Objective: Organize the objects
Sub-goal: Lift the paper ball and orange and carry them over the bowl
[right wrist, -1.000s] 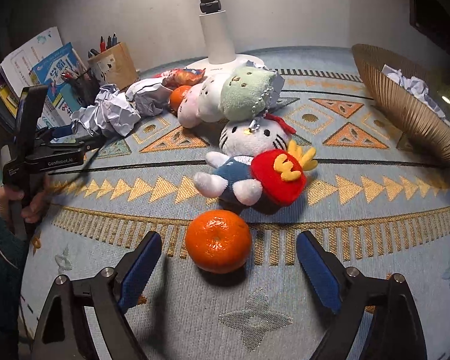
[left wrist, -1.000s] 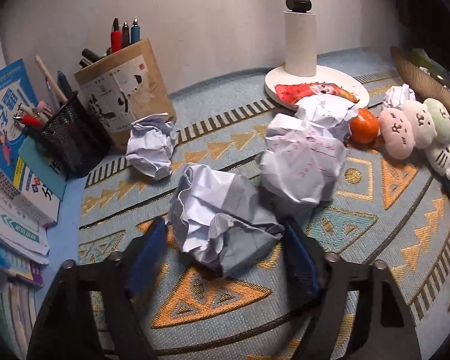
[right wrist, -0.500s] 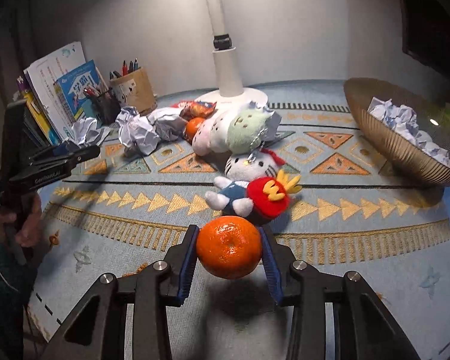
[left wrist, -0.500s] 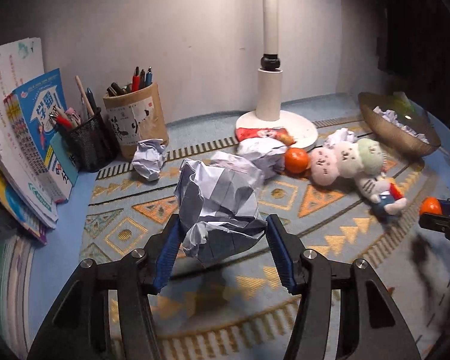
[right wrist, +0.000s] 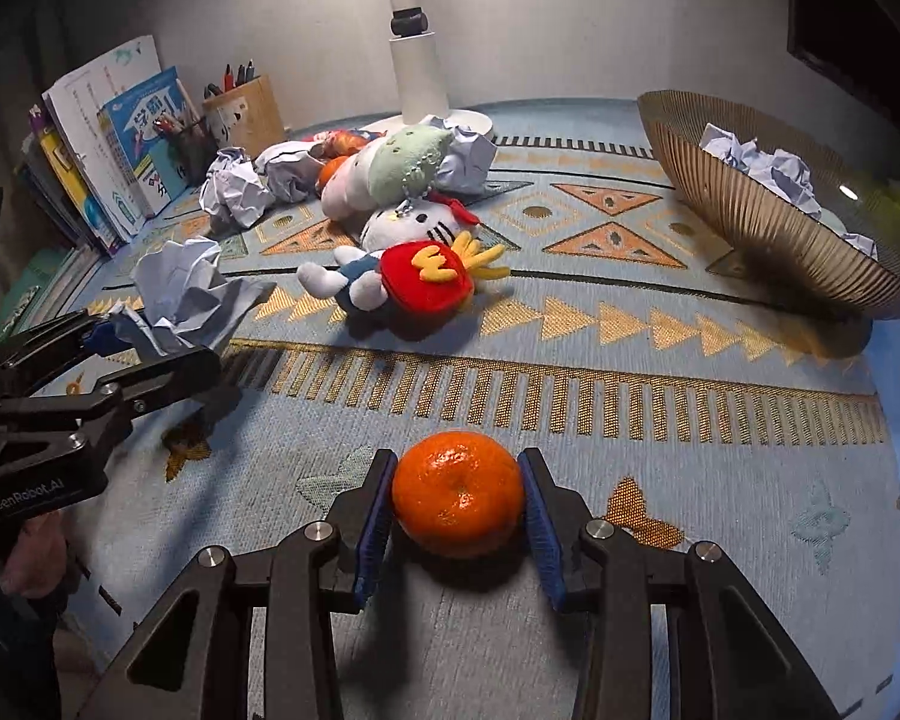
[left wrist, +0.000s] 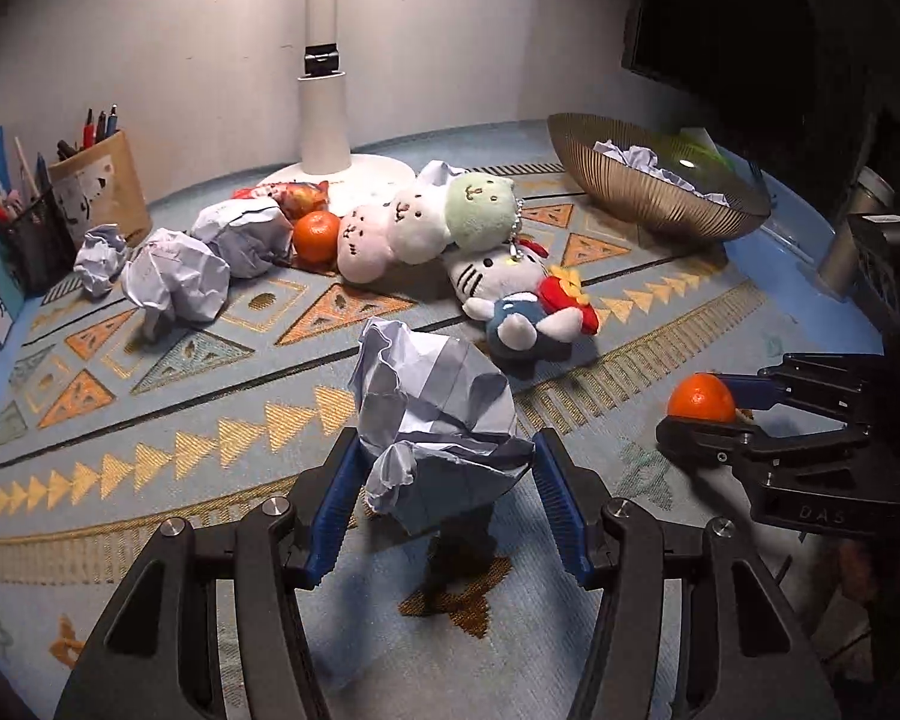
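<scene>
My left gripper [left wrist: 444,504] is shut on a crumpled paper ball [left wrist: 432,414] and holds it above the patterned mat; it also shows at the left of the right wrist view [right wrist: 144,342], paper ball [right wrist: 180,294] in it. My right gripper [right wrist: 457,516] is shut on an orange mandarin [right wrist: 457,501] above the mat; in the left wrist view it is at the right [left wrist: 705,414] with the mandarin [left wrist: 701,397]. A ribbed brown bowl [left wrist: 642,186] [right wrist: 750,216] with crumpled paper stands at the far right.
Plush toys [left wrist: 426,222] [right wrist: 414,276], another mandarin [left wrist: 316,232], several paper balls [left wrist: 174,276] and a snack packet [left wrist: 294,195] lie mid-mat by the white lamp base [left wrist: 330,174]. Pen holders [left wrist: 99,186] and books [right wrist: 108,150] stand at the left.
Both grippers closed on their objects and lifted them: the left took the paper ball, the right the mandarin. Both have pulled back toward the near edge and the left has swung right.
</scene>
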Motion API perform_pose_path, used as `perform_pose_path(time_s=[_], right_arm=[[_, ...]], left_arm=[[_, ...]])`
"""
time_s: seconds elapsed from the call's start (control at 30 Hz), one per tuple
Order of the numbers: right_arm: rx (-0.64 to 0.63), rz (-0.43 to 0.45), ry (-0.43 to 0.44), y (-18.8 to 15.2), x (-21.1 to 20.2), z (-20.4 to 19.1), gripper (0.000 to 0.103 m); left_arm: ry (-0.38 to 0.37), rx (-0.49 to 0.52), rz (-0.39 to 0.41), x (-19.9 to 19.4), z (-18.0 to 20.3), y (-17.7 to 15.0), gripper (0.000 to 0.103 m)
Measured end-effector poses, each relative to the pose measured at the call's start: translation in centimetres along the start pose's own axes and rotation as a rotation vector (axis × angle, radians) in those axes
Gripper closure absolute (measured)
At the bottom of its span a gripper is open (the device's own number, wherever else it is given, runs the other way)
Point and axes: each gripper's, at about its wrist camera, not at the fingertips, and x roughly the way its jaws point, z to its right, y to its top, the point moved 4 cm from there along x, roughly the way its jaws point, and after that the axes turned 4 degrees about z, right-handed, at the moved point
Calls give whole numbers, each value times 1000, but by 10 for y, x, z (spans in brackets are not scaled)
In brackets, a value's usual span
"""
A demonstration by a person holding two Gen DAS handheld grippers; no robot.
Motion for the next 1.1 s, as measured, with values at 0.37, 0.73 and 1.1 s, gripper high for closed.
perform_pose_path(time_s=[0.37, 0.73, 1.1], right_arm=[[55, 42, 43, -3, -9, 5, 48], [93, 183, 18, 27, -59, 32, 64], [449, 389, -226, 120, -110, 194, 64]], left_arm=[[28, 48, -9, 7, 8, -7, 48], [-37, 113, 118, -30, 45, 57, 48], [-246, 92, 156, 41, 129, 207, 48]])
